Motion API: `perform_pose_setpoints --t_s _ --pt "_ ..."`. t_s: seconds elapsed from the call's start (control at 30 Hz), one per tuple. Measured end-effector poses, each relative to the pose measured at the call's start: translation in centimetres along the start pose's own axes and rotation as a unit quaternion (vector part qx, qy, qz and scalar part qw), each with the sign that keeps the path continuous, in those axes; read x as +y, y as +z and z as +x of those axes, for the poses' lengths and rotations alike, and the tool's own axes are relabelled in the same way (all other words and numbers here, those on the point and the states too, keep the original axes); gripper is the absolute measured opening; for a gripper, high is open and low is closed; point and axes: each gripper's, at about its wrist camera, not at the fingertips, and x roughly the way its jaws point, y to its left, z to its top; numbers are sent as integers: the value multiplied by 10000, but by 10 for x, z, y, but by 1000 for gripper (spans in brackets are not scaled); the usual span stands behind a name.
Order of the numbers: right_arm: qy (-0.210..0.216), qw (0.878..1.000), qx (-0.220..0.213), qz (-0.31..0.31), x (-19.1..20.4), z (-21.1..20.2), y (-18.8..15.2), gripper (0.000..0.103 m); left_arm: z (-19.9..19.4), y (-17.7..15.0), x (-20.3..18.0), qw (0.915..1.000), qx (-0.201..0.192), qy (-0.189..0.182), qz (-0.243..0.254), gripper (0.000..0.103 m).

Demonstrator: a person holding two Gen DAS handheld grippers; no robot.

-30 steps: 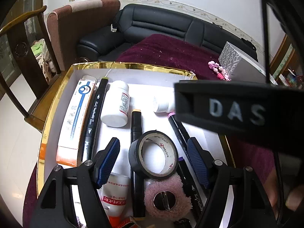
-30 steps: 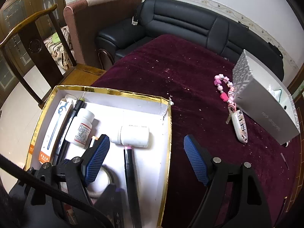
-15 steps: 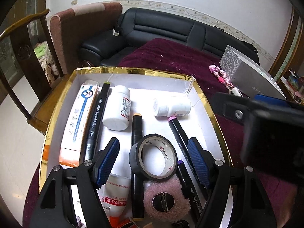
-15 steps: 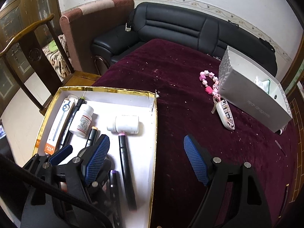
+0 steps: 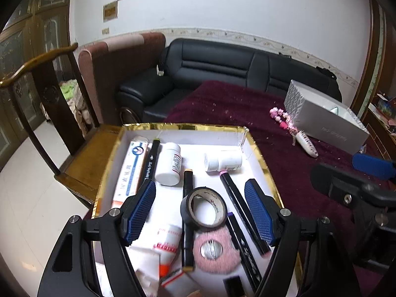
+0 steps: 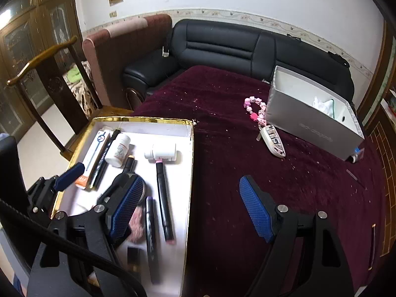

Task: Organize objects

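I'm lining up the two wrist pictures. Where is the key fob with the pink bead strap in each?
Left wrist: key fob at right of centre, on the maroon cloth beside the silver box.
Right wrist: key fob right of centre, upper half.
Shared landmark: the silver box.

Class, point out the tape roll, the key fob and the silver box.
tape roll [image 5: 203, 207]: left wrist view, on its near black rim.
key fob [image 6: 273, 141]: right wrist view, on its patterned face.
silver box [image 6: 312, 128]: right wrist view, on its long front wall.
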Motion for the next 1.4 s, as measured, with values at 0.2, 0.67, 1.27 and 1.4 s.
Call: perform_pose_setpoints --t_s 0.2,0.67,1.27,1.4 --pt "177 9987 -475 74 -5 -43 -40 82 -46 -24 0 9986 -489 184 -72 69" --pt "326 9881 -1506 23 -28 -76 -162 83 -127 -107 -19 9881 -1269 617 614 101" --pt "752 9833 -1631 -288 -16 -76 -182 83 -103 -134 -22 9849 -893 1078 1014 101" --pt "740 9839 -1592 -333 -14 -73 -183 83 -100 -136 -21 9849 -920 1066 1002 101"
